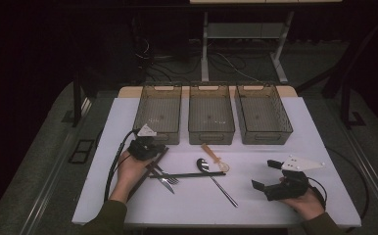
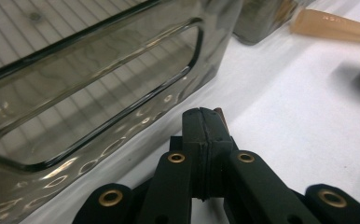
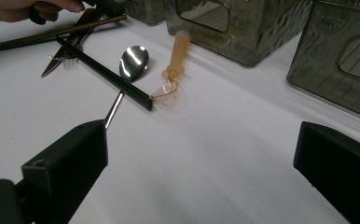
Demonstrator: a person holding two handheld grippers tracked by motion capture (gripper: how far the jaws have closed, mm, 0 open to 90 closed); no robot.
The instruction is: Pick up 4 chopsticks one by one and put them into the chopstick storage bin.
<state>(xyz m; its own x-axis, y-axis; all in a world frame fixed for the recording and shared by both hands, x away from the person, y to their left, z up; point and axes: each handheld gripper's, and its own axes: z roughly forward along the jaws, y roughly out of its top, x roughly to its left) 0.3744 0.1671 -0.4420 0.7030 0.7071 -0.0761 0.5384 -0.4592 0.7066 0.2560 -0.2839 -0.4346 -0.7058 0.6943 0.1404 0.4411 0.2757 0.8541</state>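
My left gripper (image 1: 161,149) (image 2: 205,114) sits at the table's left, just before the left bin (image 1: 158,135) (image 2: 99,93). Its jaws are shut on the end of a brown chopstick (image 1: 153,165) (image 3: 52,33), and a brown tip peeks out between the pads. My right gripper (image 1: 266,175) (image 3: 201,135) rests open at the front right with nothing between its jaws. Between the two lie a metal spoon (image 1: 204,165) (image 3: 134,60), an orange plastic spoon (image 1: 214,155) (image 3: 178,46), a black chopstick (image 1: 192,174) (image 3: 103,70), a fork (image 1: 171,179) and a knife (image 1: 166,184).
Three see-through grey bins stand in a row at the back; the middle bin (image 1: 211,135) and right bin (image 1: 264,137) show nothing inside. The white table (image 1: 295,122) has bare room at the right and along the front edge. Dark floor lies around it.
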